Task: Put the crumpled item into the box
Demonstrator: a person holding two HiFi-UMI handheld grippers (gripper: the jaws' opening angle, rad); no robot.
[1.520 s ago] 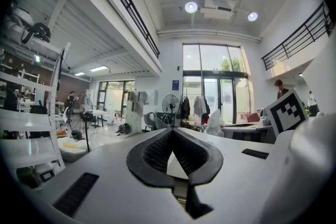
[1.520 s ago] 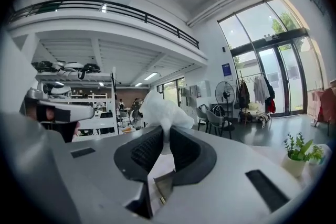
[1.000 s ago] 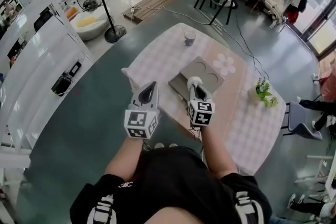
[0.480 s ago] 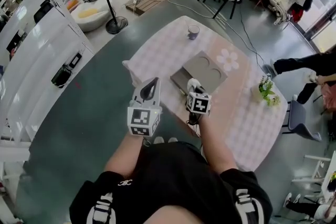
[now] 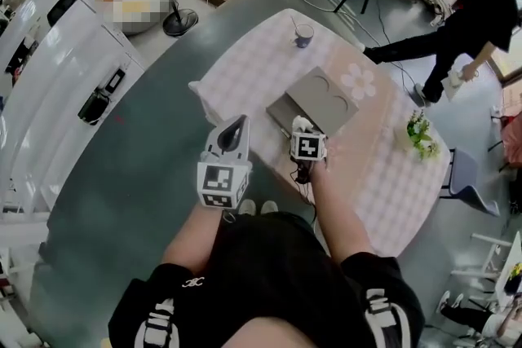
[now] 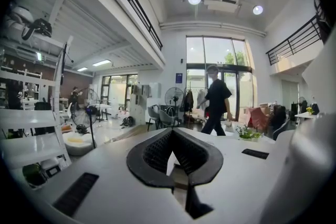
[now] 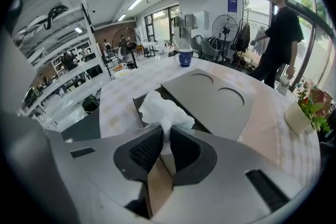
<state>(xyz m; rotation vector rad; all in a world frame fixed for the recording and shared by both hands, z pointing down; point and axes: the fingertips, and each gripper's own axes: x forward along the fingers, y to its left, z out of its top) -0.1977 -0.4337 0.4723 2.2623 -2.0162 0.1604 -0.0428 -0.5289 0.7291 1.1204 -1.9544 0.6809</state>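
Note:
The crumpled item is a wad of white paper (image 7: 164,108), pinched between the jaws of my right gripper (image 7: 166,136), which is shut on it. In the head view the paper (image 5: 303,123) sticks out past the right gripper (image 5: 302,129), just over the near edge of the grey box (image 5: 320,99). The box's flat lid (image 7: 215,96) has two round holes and lies shifted, baring a dark strip of the box (image 7: 140,104) beneath the paper. My left gripper (image 5: 235,126) hangs left of the box over the table's near edge, jaws together with nothing in them (image 6: 172,136).
The box rests on a checked table (image 5: 245,85) with a blue cup (image 5: 303,34) at the far end, a flower-shaped mat (image 5: 359,81) and a small potted plant (image 5: 418,134) at the right. A person (image 5: 477,12) in black walks beyond the table. White shelving (image 5: 49,77) stands on the left.
My right gripper, still holding the paper, has edged up to the box's near edge. A person has walked into view at the far right. The left gripper has barely moved.

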